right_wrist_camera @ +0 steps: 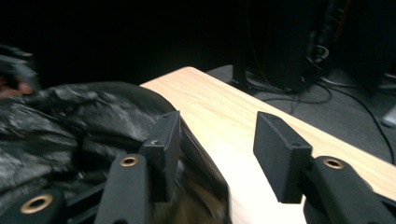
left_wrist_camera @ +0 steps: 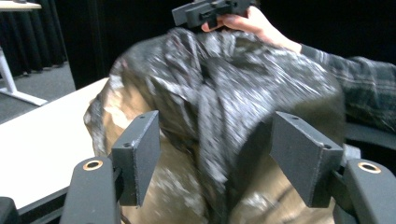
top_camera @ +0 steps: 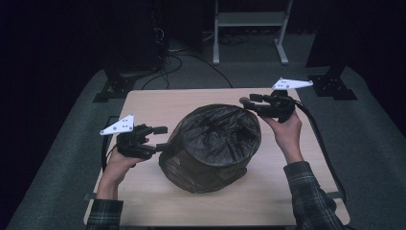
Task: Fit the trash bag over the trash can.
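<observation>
A round bin lined and wrapped with a crinkled black plastic bag (top_camera: 215, 139) sits tipped on the middle of the wooden table (top_camera: 158, 103). My left gripper (top_camera: 162, 138) stands open at the bag's left side, the jaws straddling the plastic (left_wrist_camera: 224, 84) without closing on it; in the left gripper view the left gripper (left_wrist_camera: 215, 119) holds nothing. My right gripper (top_camera: 248, 100) is open at the bag's far right rim. In the right gripper view the right gripper (right_wrist_camera: 217, 119) has its left jaw over the bag (right_wrist_camera: 70, 121) and its right jaw over bare table (right_wrist_camera: 224, 107).
A white metal frame (top_camera: 249, 28) stands on the floor behind the table, with cables (top_camera: 191, 62) and black stand feet (top_camera: 335, 86) near the back corners. The table's front strip and far left part are bare wood.
</observation>
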`<state>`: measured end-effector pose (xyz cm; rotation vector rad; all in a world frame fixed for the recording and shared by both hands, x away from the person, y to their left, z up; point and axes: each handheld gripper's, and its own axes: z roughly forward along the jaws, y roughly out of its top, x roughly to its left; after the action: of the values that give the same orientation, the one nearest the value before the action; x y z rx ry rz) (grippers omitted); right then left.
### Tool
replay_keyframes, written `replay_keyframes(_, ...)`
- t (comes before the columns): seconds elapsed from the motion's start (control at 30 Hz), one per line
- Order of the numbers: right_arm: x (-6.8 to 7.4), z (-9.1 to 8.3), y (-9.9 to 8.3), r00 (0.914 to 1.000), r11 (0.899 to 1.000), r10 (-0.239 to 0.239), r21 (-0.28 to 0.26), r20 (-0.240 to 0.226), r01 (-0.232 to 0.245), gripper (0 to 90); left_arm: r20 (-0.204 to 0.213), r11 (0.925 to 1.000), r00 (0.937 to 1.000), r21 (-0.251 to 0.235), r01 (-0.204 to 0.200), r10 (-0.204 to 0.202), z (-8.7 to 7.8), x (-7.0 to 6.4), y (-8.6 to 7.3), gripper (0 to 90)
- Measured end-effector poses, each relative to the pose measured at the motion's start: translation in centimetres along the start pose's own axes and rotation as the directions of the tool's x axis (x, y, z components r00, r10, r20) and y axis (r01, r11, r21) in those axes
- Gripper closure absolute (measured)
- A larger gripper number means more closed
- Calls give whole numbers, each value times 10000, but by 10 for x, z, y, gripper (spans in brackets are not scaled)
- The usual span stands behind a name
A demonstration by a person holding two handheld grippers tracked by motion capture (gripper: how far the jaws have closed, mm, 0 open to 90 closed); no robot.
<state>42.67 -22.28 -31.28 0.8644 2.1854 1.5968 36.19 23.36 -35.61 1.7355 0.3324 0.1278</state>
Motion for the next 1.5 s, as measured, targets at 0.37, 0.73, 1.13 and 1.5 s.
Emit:
replay_keyframes(0.37,3,42,13,9875,9919,-337,1161,-1537,519,651,996,9973,9949,728,82,-155,25,12,-14,358)
replay_keyframes(0.73,-9,48,14,9848,9982,194,599,-1726,-92,895,1984,9860,9801,1644,-293,-40,40,4,-18,842)
replay_keyframes(1.13,-34,82,6,9837,9904,847,1212,-1586,-658,897,2093,9873,9778,1519,-464,137,36,3,-20,887)
replay_keyframes(1.5,-33,111,-16,9744,9741,1091,2164,-1967,-654,898,2068,9891,9781,1376,-526,233,35,2,-20,883)
